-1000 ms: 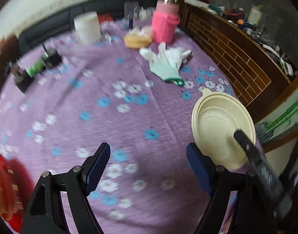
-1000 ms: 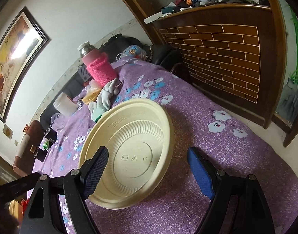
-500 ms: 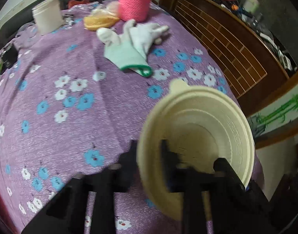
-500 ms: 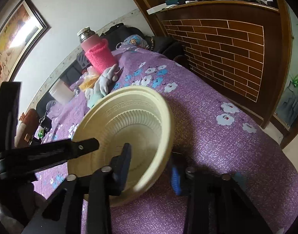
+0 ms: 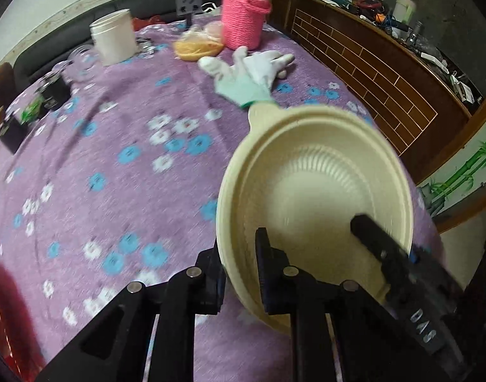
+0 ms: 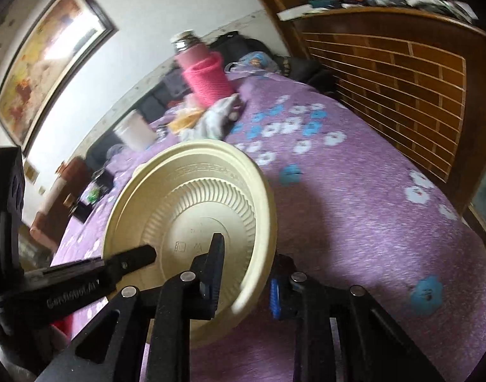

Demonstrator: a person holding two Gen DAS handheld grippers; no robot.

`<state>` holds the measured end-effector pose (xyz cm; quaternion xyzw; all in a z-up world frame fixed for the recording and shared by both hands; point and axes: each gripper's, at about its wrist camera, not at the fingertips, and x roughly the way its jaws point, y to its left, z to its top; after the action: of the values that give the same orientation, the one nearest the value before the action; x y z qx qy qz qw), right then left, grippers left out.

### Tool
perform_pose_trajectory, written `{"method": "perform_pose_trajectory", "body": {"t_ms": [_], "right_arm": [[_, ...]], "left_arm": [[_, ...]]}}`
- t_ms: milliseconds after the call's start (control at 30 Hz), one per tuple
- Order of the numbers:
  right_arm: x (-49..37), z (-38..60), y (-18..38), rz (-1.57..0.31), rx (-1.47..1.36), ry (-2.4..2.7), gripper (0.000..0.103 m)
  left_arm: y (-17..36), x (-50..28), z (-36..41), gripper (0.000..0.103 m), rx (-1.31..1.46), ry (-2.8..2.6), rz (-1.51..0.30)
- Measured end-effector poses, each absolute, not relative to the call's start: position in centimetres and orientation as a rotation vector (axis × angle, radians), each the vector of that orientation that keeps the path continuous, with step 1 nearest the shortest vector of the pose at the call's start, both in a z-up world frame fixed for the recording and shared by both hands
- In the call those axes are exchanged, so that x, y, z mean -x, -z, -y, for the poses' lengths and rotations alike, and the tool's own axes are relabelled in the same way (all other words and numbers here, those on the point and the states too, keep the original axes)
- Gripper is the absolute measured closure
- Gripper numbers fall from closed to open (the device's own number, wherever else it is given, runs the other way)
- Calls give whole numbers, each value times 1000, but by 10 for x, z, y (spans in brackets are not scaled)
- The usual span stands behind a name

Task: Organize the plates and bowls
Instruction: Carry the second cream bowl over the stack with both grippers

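While clamped on the bowl (image 5: 313,191) rim, left gripper (image 5: 239,273) tilts it above the cloth (image 5: 115,146) | right view: right gripper (image 6: 243,280) closing over the opposite rim, wall between its fingers | progress: early, bowl raised, nothing stacked, no plates visible.

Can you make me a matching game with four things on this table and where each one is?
Things:
1. cream plastic bowl
2. white glove with a green cuff
3. pink knitted bottle cover
4. white round tub

Places:
A. far side of the purple flowered tablecloth, left of the orange bag
B. lying flat beyond the bowl
C. pinched at its rim
D. far end, by the brown brick-pattern wall

Pairs: 1-C, 2-B, 3-D, 4-A
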<state>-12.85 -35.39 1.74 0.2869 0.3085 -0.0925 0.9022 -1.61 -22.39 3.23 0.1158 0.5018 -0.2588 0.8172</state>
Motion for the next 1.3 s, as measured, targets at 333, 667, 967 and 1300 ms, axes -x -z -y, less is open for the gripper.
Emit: {"method": "perform_pose_trajectory", "body": {"t_ms": [333,667,967,1300], "right_arm": [[126,285,-36,-657,-481,84,78],[115,204,-80,-636,-378,-54,77],[108,128,-117,-619,-312,-173,77],[79,35,-163,-610,-256,-323,77]], "left_arm": [[-49,32,143,86,-164,479,-1045],[-92,50,47,86,-42,393,-952],[-129,69,-39,85,31,313,-861],[-172,70,-128,83,40,164,-790]]}}
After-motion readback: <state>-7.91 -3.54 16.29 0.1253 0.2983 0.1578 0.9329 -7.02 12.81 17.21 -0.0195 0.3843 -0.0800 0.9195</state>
